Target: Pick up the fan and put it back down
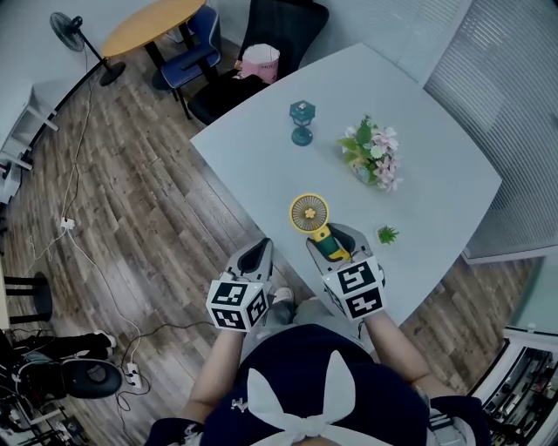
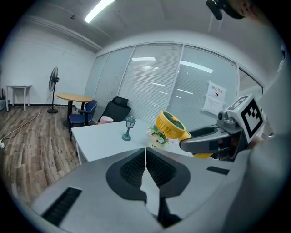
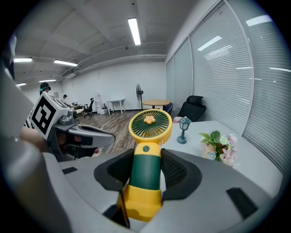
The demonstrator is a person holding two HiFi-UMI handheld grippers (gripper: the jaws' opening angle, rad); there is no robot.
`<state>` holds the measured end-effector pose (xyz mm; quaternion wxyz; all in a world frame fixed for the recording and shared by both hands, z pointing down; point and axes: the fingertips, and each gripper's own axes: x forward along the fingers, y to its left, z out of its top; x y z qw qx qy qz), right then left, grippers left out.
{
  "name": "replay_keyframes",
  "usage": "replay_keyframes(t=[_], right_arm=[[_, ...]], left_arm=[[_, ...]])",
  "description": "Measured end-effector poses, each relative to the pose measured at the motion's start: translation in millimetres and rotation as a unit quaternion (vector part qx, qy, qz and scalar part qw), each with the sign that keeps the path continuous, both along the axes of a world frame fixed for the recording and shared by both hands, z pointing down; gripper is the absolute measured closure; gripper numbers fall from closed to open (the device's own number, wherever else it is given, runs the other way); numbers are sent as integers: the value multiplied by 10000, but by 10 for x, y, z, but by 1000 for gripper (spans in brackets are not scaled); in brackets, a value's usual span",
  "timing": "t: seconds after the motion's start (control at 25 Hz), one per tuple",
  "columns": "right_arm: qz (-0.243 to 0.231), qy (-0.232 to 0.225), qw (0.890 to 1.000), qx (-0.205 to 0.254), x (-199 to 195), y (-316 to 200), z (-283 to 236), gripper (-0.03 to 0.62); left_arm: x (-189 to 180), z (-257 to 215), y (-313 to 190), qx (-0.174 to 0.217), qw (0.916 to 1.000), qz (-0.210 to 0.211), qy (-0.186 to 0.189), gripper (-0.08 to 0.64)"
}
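The small hand fan has a round yellow head [image 1: 309, 213] and a green handle [image 3: 145, 169] ending in a yellow base. My right gripper [image 1: 332, 238] is shut on the handle, its pads pressing on both sides, over the near edge of the white table [image 1: 261, 148]. The fan head [image 3: 150, 123] sticks out beyond the jaws, tilted upward. I cannot tell whether its base touches the table. My left gripper [image 1: 261, 248] is just left of it with its jaws together and nothing in them [image 2: 145, 153]. From the left gripper view the fan [image 2: 169, 126] shows at the right.
On the table stand a teal lantern [image 1: 302, 122], a bunch of flowers [image 1: 373, 155] and a small green plant [image 1: 387, 233]. Behind it are a black chair with a pink bag [image 1: 260, 62], a blue chair [image 1: 193, 54], a round wooden table [image 1: 153, 23] and a floor fan [image 1: 73, 33].
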<state>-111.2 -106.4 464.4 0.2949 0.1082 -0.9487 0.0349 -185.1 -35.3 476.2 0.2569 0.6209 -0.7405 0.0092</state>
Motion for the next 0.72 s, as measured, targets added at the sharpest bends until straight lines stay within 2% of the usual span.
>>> replay_keyframes(t=[0.72], right_arm=[[-248, 493, 9980, -292, 6, 145, 538, 402]], left_arm=[[-89, 205, 101, -133, 9997, -145, 130, 537]])
